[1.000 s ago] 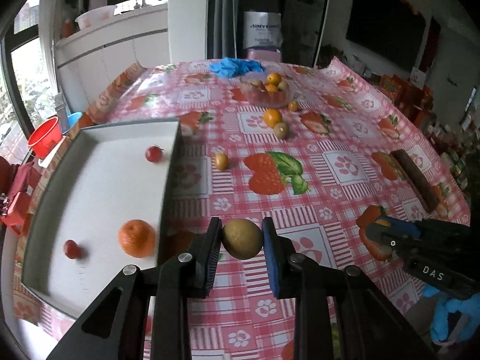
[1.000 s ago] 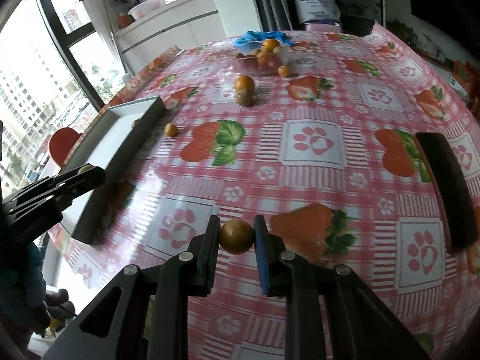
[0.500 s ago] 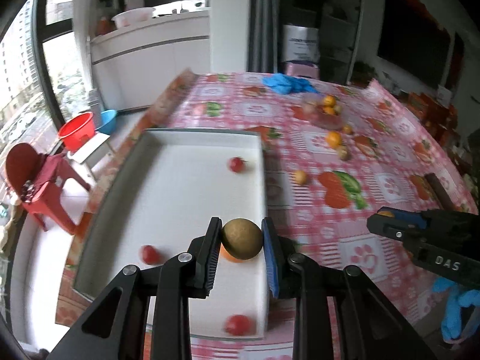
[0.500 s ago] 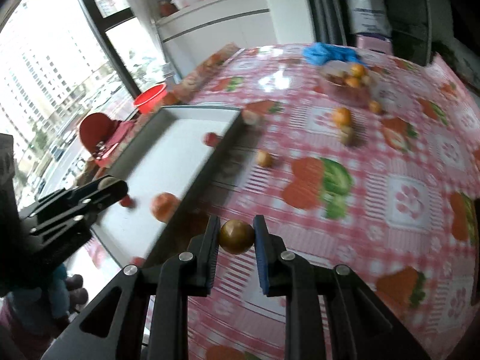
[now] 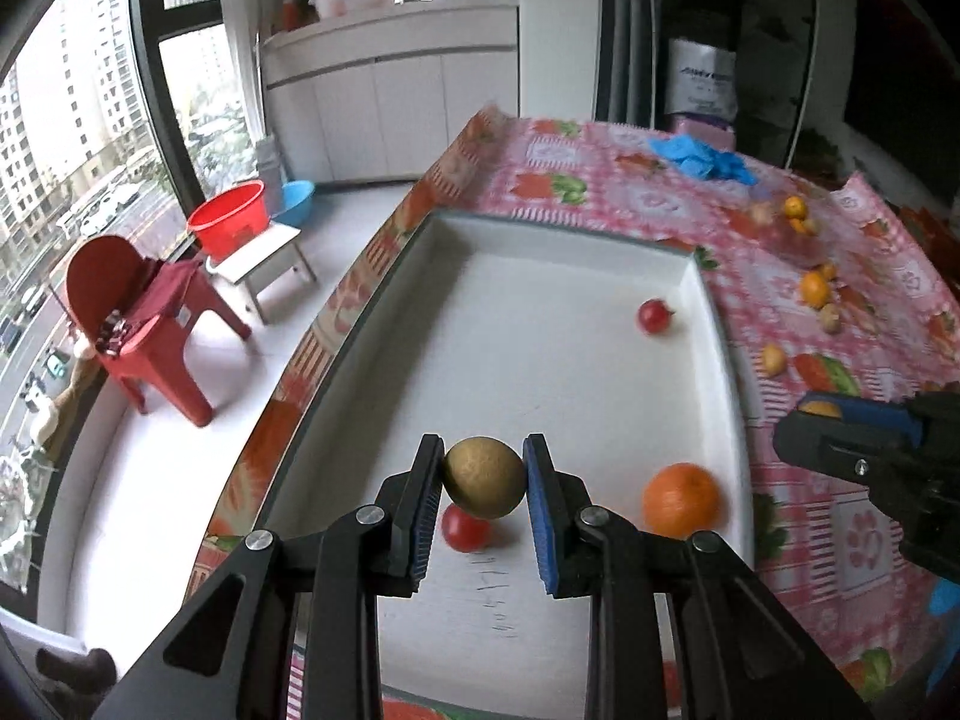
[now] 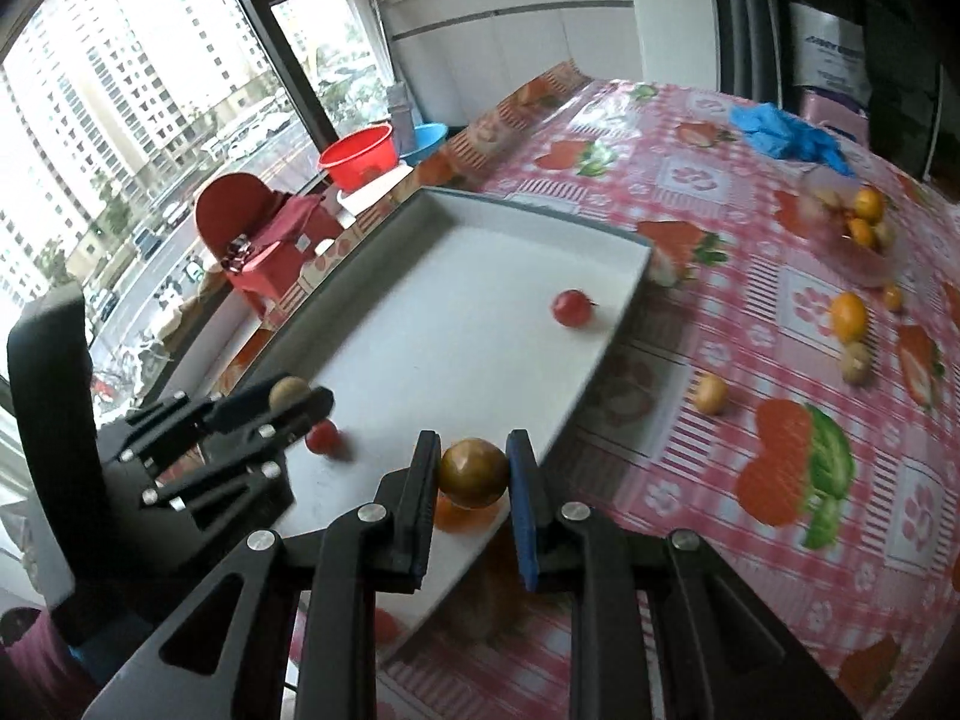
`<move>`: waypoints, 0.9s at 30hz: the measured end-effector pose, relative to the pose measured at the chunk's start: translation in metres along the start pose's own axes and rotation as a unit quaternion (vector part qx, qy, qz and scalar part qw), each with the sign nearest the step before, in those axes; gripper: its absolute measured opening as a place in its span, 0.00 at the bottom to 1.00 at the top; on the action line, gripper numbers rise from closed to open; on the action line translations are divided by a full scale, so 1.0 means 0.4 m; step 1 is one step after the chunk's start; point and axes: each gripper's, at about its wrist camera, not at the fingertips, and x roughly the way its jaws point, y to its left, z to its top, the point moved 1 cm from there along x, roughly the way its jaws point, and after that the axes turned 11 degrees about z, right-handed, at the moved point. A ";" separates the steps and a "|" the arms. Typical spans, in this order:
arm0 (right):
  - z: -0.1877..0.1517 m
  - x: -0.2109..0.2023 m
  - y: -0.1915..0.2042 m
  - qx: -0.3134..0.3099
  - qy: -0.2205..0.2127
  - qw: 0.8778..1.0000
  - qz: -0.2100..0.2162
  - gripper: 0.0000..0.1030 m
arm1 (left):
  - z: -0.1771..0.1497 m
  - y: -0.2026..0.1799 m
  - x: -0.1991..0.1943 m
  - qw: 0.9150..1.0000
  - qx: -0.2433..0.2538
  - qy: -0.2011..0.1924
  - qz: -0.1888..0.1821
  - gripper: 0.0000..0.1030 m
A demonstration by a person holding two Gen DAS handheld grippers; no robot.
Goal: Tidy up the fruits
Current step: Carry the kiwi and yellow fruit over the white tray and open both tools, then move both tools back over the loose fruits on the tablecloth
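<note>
My left gripper is shut on a round brownish-green fruit and hangs over the near half of the white tray. Under it lie a small red fruit and, to the right, an orange; another red fruit sits at the tray's far right. My right gripper is shut on a small brown-orange fruit over the tray's near right edge, and an orange shows partly below it. The left gripper appears at the left of the right wrist view.
Loose fruits and a clear bowl of fruit lie on the pink strawberry tablecloth, with blue gloves at its far end. Beyond the table's left edge stand a red chair, a red basin and a stool.
Both grippers have swung left from over the tablecloth to over the white tray, each still gripping its fruit. The tray's fruits now lie under and beside them.
</note>
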 end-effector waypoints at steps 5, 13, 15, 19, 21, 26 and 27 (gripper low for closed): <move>0.021 0.056 0.008 -0.008 0.021 1.000 -0.002 0.24 | -0.011 0.003 0.043 1.000 0.002 0.021 0.005 0.28; 0.018 0.104 0.001 -0.006 0.049 0.999 -0.008 0.25 | -0.012 0.009 0.069 1.000 0.000 0.028 0.009 0.28; 0.019 0.104 0.001 -0.009 0.050 0.999 -0.013 0.28 | -0.012 0.010 0.069 1.000 -0.001 0.027 0.008 0.28; 0.023 0.080 0.012 -0.020 0.035 0.999 -0.019 0.67 | -0.013 0.008 0.072 1.000 -0.002 0.028 0.007 0.28; 0.026 0.072 0.021 -0.032 0.033 0.999 -0.024 0.67 | -0.012 0.005 0.070 1.000 -0.002 0.027 0.009 0.63; 0.030 0.036 0.017 -0.037 0.016 0.998 -0.053 0.79 | -0.008 0.005 0.012 0.999 -0.011 -0.035 0.028 0.98; 0.028 0.021 0.011 -0.037 0.010 0.998 -0.058 0.80 | -0.004 0.003 0.008 0.999 -0.008 -0.036 0.032 0.98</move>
